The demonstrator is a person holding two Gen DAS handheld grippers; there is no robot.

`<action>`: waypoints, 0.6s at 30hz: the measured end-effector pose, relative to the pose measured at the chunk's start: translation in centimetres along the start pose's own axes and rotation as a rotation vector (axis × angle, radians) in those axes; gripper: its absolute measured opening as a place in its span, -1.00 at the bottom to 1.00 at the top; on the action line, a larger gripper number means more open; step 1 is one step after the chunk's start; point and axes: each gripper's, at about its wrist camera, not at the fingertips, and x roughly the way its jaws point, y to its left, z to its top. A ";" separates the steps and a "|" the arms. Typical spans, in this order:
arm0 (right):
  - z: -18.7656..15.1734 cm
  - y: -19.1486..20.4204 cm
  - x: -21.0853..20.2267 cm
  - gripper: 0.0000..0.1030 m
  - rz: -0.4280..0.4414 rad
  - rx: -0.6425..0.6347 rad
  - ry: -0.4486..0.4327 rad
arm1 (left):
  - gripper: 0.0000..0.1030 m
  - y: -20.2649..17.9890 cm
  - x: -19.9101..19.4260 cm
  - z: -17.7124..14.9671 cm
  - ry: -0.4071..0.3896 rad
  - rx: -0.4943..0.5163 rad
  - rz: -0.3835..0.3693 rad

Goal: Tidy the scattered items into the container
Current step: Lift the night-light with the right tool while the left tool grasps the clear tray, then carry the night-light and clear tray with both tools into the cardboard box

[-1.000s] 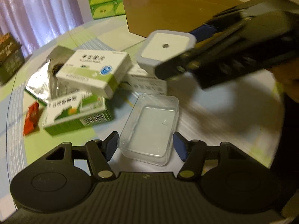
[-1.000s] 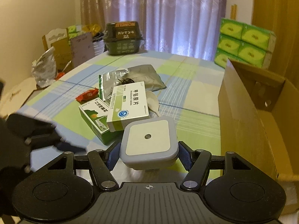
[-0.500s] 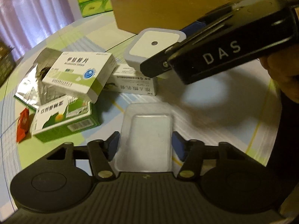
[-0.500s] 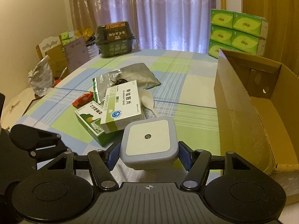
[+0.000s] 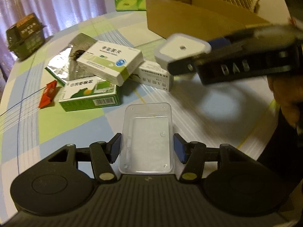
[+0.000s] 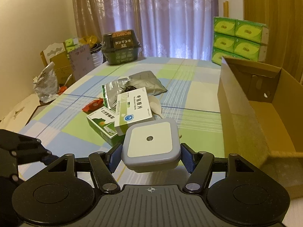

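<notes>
My left gripper [image 5: 147,147] is shut on a clear plastic tray [image 5: 147,138], one pad against each long side, just above the checked tablecloth. My right gripper [image 6: 150,157] is shut on a grey square box with a white top [image 6: 150,144] and holds it in the air; the left wrist view shows that same box [image 5: 181,48]. The open cardboard box [image 6: 246,113] stands to its right. A white-green medicine box [image 6: 134,109], green box [image 6: 102,123], white box [image 5: 153,77], foil pouch [image 6: 132,83], red wrapper [image 6: 92,104] and white spoon [image 6: 156,104] lie together mid-table.
A dark noodle pack [image 6: 121,47] sits at the table's far end. Green tissue packs [image 6: 238,39] are stacked behind the cardboard box. A person's hand [image 5: 287,98] holds the right gripper. Bags and cartons crowd the floor at the left [image 6: 45,83].
My left fingers closed a little onto the clear tray, which now moves with them as the view pulls back from the pile. The right gripper carried the square box slightly higher.
</notes>
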 end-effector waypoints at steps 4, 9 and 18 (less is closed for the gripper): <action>0.6 -0.2 -2.7 0.31 -0.032 0.035 -0.042 | 0.02 -0.2 -1.8 0.7 -0.026 -0.038 0.005; 3.0 -2.2 -6.4 0.31 -0.103 0.085 -0.098 | 0.02 -1.1 -4.0 3.6 -0.088 -0.018 -0.005; 7.1 -9.2 -10.4 0.31 -0.231 0.151 -0.123 | 0.02 -4.7 -4.9 12.0 -0.209 0.044 -0.059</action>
